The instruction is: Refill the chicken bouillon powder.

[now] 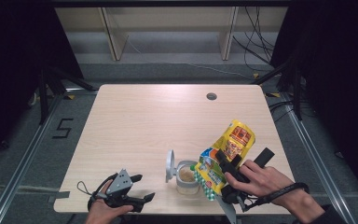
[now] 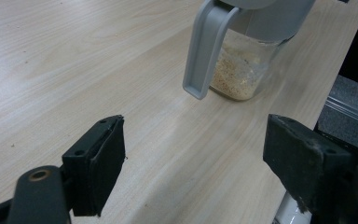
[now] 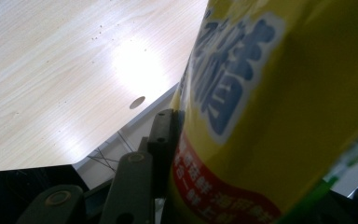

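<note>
Yellow packaging dominates the near right of the table (image 1: 135, 112): a bag (image 1: 228, 151) with red and blue print is tilted, its lower green-and-white end hanging just over a jar (image 1: 187, 178). The right gripper (image 1: 228, 170) is clamped on the bag, with the person's right hand (image 1: 261, 179) wrapped around the gripper's body. In the right gripper view the bag (image 3: 270, 112) presses against one black jaw, and the pale tabletop with its small round hole (image 3: 137, 102) lies beyond.

The jar is clear, stands upright near the table's near edge and holds a layer of pale beige grains at its bottom. Its grey lid (image 1: 170, 165) is flipped open and stands up on the jar's left side. In the left gripper view the jar (image 2: 242, 70) sits ahead and to the right, with the grey lid hanging down in front of it.

The left gripper (image 1: 142, 187) lies low at the near left of the table, well apart from the jar, held by the left hand (image 1: 103, 210). Its jaws are spread wide with nothing but bare wood between them.

A round hole (image 1: 211, 96) sits in the far right part of the table.
</note>
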